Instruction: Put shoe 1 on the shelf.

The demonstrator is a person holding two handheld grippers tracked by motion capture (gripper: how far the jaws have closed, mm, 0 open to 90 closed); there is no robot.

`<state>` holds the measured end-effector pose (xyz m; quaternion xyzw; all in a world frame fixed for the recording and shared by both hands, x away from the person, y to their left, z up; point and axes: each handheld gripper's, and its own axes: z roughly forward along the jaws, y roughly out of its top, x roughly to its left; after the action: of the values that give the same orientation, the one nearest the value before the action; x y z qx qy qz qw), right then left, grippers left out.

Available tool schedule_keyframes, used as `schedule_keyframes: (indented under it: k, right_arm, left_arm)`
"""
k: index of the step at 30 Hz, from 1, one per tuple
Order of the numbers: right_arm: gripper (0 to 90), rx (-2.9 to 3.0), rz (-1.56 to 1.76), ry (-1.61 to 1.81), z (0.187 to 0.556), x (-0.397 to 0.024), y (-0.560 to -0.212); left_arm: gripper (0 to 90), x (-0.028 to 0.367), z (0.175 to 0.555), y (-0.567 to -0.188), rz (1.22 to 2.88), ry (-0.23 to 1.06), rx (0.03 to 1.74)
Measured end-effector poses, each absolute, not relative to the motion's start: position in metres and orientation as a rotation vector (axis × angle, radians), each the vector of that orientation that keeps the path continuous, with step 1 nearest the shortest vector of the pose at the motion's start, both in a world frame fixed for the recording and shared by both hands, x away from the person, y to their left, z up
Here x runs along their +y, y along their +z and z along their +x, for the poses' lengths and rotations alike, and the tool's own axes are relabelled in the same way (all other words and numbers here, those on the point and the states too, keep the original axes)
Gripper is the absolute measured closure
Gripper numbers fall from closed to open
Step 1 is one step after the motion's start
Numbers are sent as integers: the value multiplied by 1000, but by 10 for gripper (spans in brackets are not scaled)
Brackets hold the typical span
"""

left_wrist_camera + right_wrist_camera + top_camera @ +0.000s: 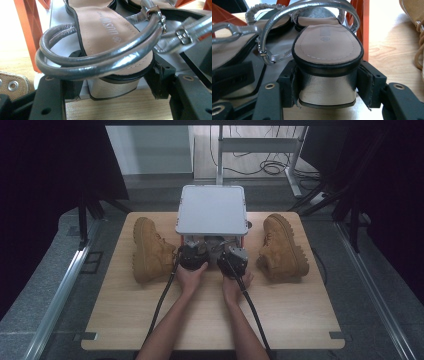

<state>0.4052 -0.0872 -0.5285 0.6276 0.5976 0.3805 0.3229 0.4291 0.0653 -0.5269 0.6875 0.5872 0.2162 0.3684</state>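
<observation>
Left claw point(107, 87) and right claw point(327, 92) each pinch stiff block heel of light silver strappy sandal point(327, 50); glossy heel sides slippery, straps floppy.

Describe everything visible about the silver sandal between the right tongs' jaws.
The silver sandal has a metallic block heel, a tan stitched insole with a printed logo, a black rim and a shiny silver ankle strap arching above. It stands upright, heel toward the camera, on the low shelf under the orange-legged stand, beside its twin. The right tongs have their padded jaws pressed against both sides of the heel.
</observation>
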Motion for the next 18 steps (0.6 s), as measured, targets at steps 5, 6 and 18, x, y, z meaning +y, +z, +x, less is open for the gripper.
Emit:
schedule_keyframes:
  k: [5, 6, 18]
  right_arm:
    - [414, 1545, 1649, 1023, 411, -88, -532]
    - [414, 1540, 1650, 1024, 412, -87, -533]
    - [402, 1575, 1578, 990, 423, -77, -536]
  left_arm:
    - [375, 66, 429, -527, 1766, 553, 1508]
    - [375, 65, 429, -527, 1767, 554, 1507]
    - [375, 65, 429, -527, 1758, 552, 1508]
